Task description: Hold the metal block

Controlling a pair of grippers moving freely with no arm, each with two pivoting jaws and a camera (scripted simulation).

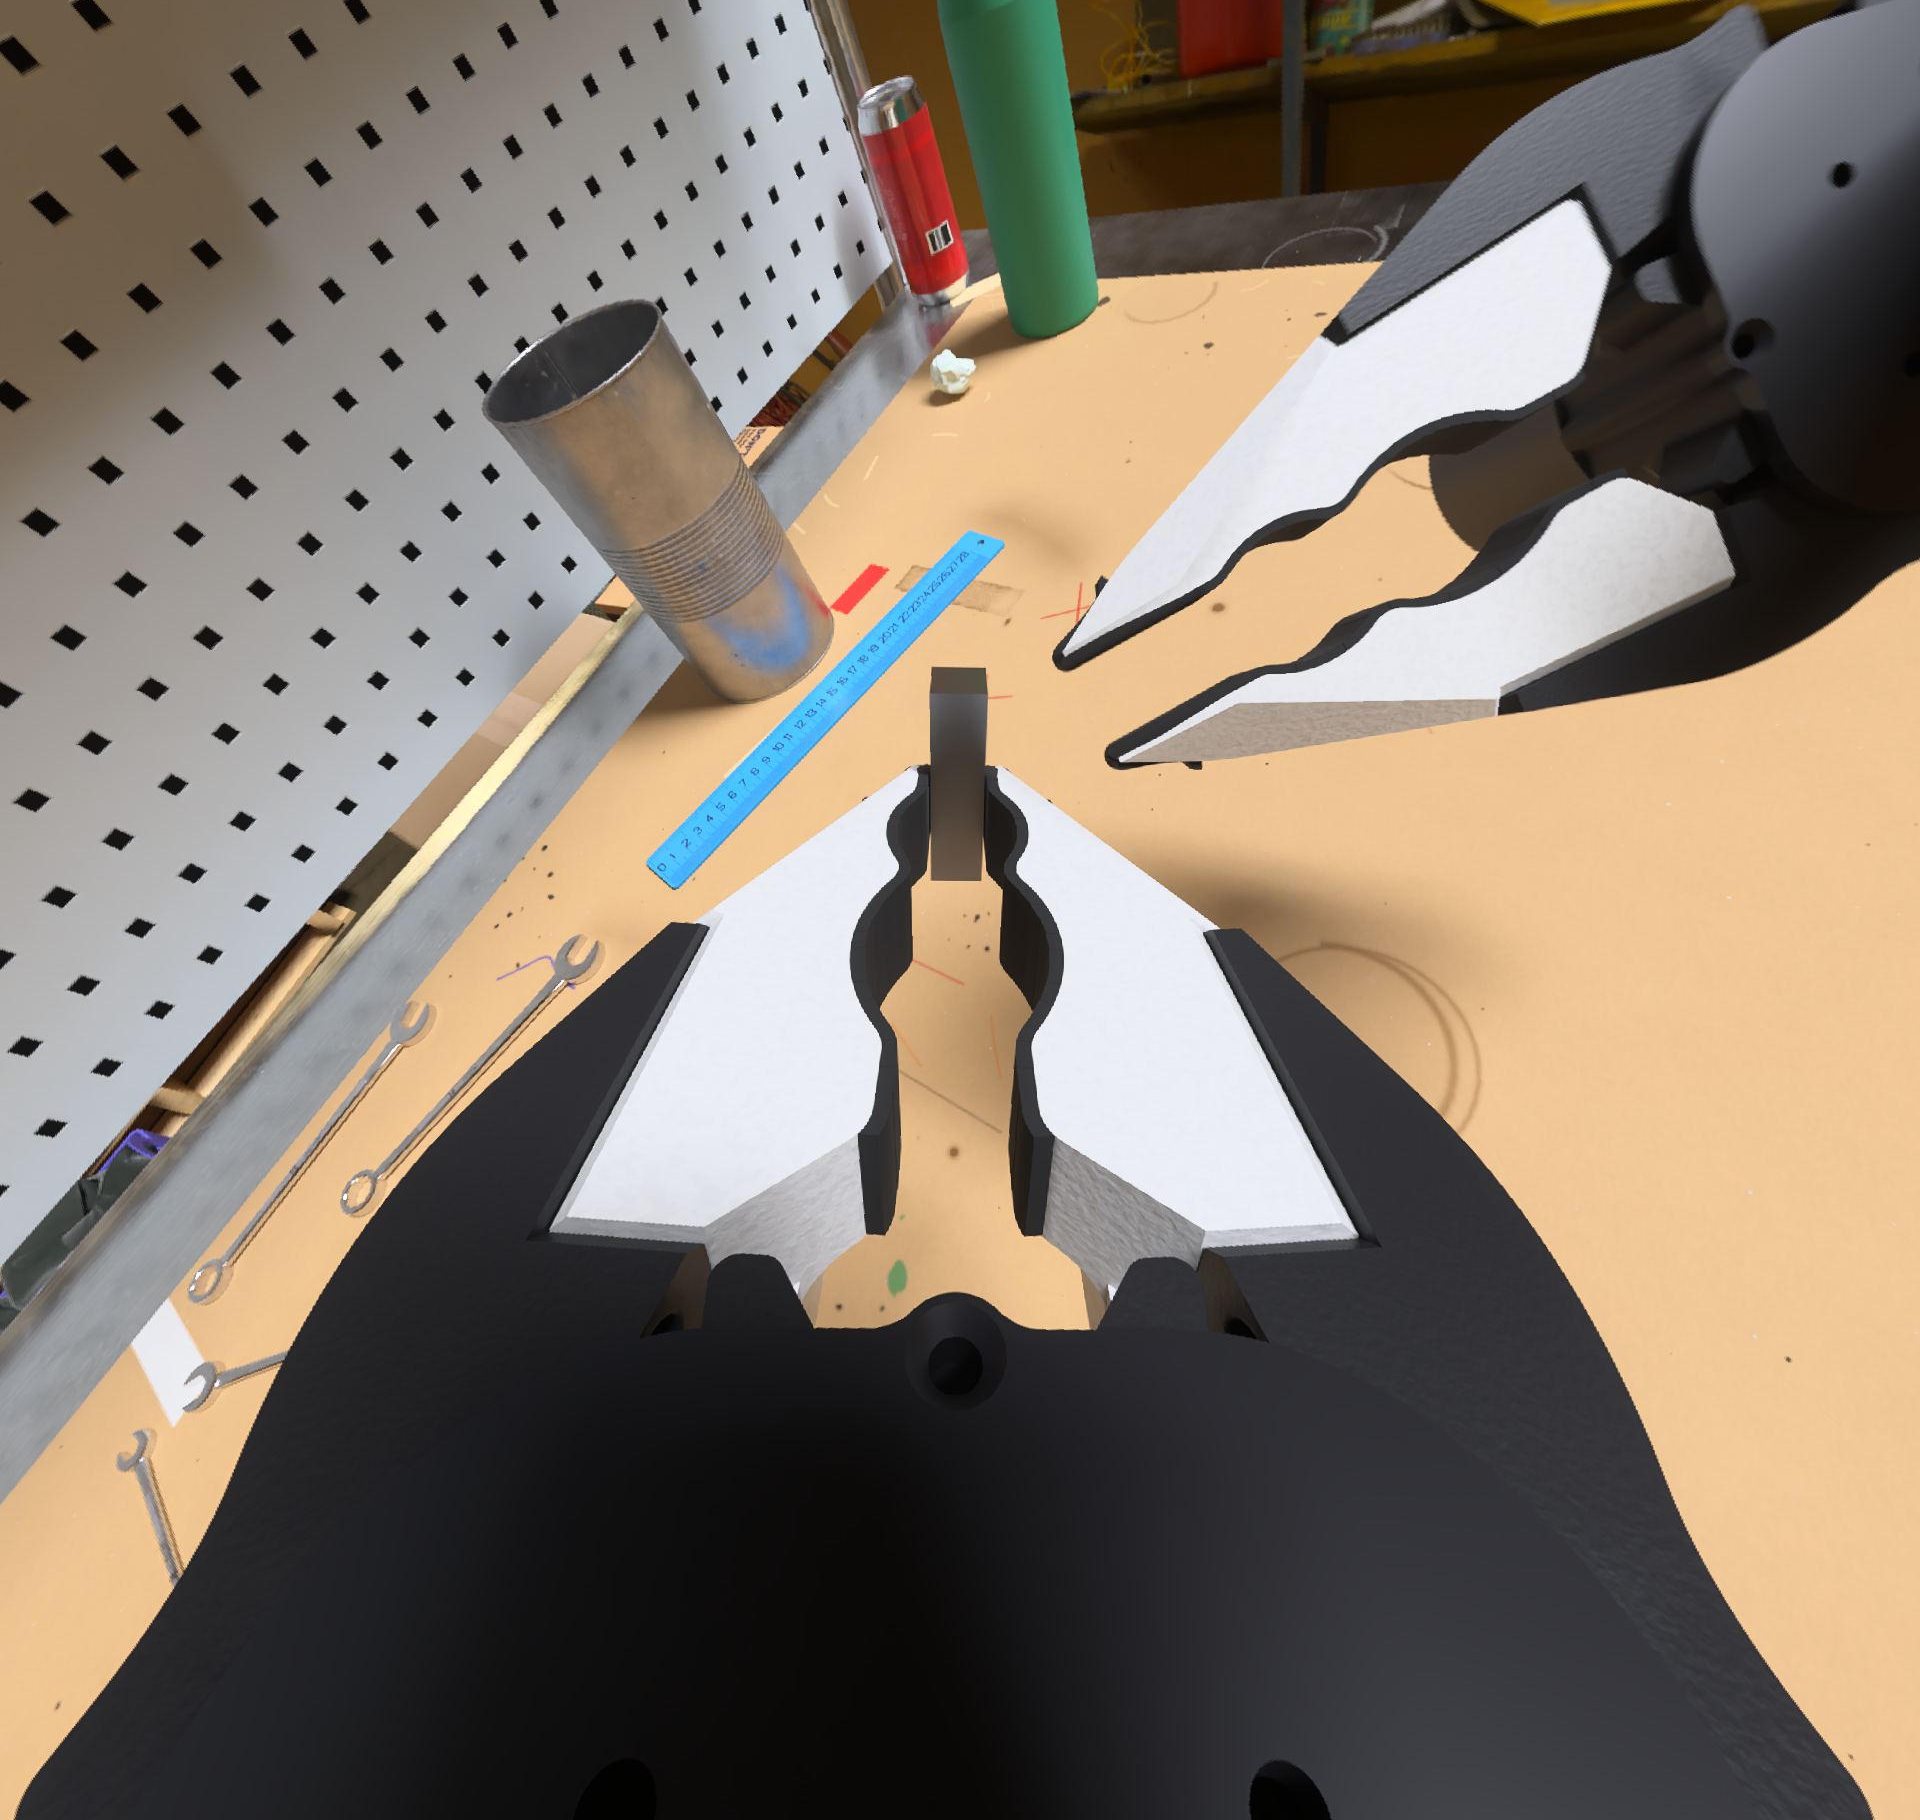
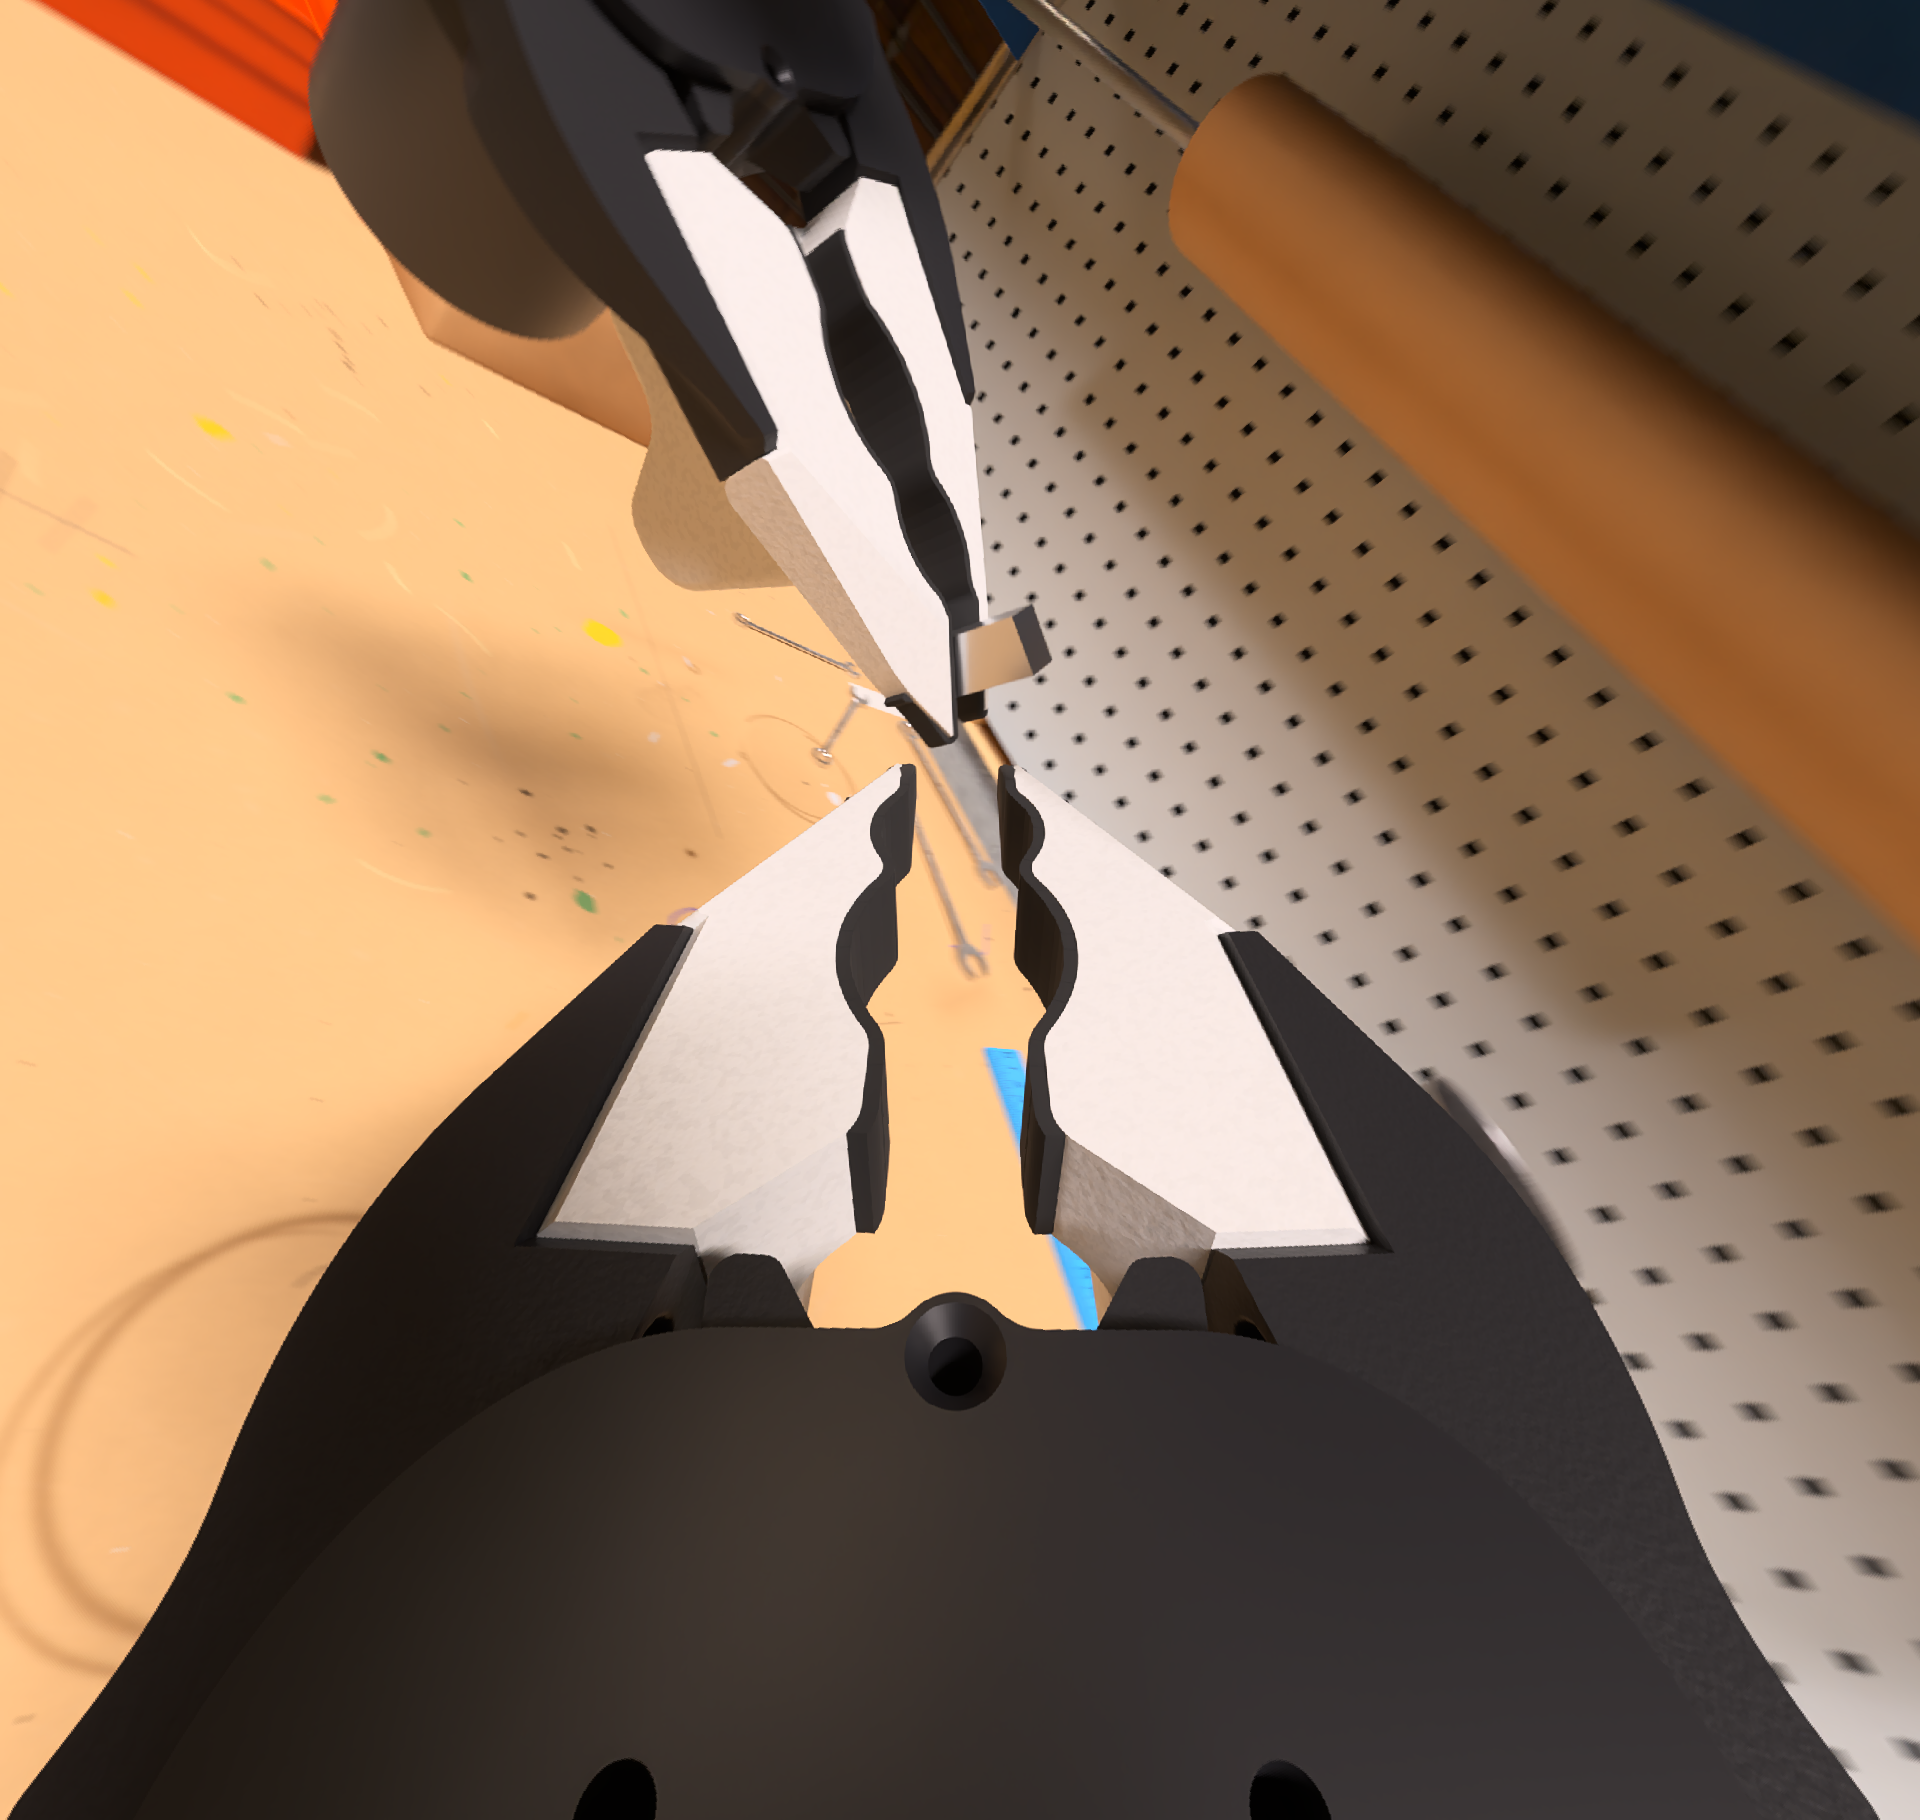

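The metal block (image 1: 956, 731) is a small grey bar, upright between my left gripper's fingertips. My left gripper (image 1: 956, 794) is shut on its lower part; its top sticks out past the tips. In the right wrist view the block (image 2: 997, 653) shows in the left gripper (image 2: 945, 716), above the workbench and in front of the pegboard. My right gripper (image 2: 956, 783) is open and empty, its tips just short of the left gripper's tips. In the left wrist view the right gripper (image 1: 1086, 705) points in from the right, close beside the block.
On the tan workbench (image 1: 1351, 939) lie a blue ruler (image 1: 831, 700), a tilted metal cup (image 1: 655, 503), several wrenches (image 1: 457, 1074) and a paper wad (image 1: 951, 373). A green bottle (image 1: 1013, 129) and red can (image 1: 914, 191) stand by the pegboard (image 1: 312, 316). A brown roll (image 2: 1558, 399) hangs on it.
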